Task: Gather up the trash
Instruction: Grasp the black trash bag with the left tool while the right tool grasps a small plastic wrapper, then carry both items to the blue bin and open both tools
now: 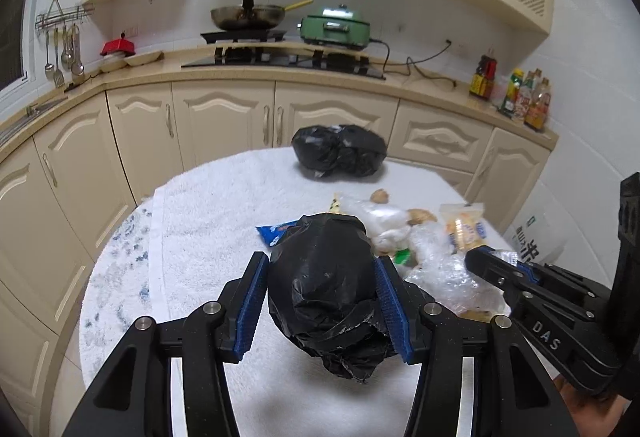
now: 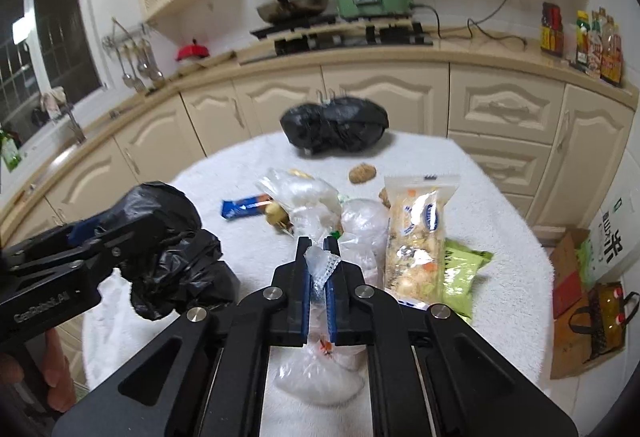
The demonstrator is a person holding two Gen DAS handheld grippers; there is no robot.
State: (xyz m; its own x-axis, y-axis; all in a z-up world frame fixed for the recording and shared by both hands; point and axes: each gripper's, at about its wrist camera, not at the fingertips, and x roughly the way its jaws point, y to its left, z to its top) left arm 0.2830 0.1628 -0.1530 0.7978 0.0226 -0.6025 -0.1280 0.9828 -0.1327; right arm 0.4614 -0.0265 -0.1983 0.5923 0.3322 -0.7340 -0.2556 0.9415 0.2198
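My left gripper (image 1: 322, 263) is shut on a crumpled black trash bag (image 1: 326, 289) and holds it above the white towel-covered table (image 1: 208, 197). It also shows at the left of the right wrist view (image 2: 168, 245). My right gripper (image 2: 319, 243) is shut on a clear plastic bag (image 2: 320, 265) that hangs below its fingers. Loose trash lies on the table: a clear snack packet (image 2: 418, 233), a green wrapper (image 2: 460, 273), a blue wrapper (image 2: 244, 206), clear bags (image 2: 300, 197) and a walnut (image 2: 362, 173).
A second, filled black bag (image 2: 334, 125) sits at the table's far edge. Cream kitchen cabinets (image 1: 224, 125) and a counter with a stove, wok and green cooker curve behind. Boxes and bags (image 2: 588, 297) stand on the floor at right.
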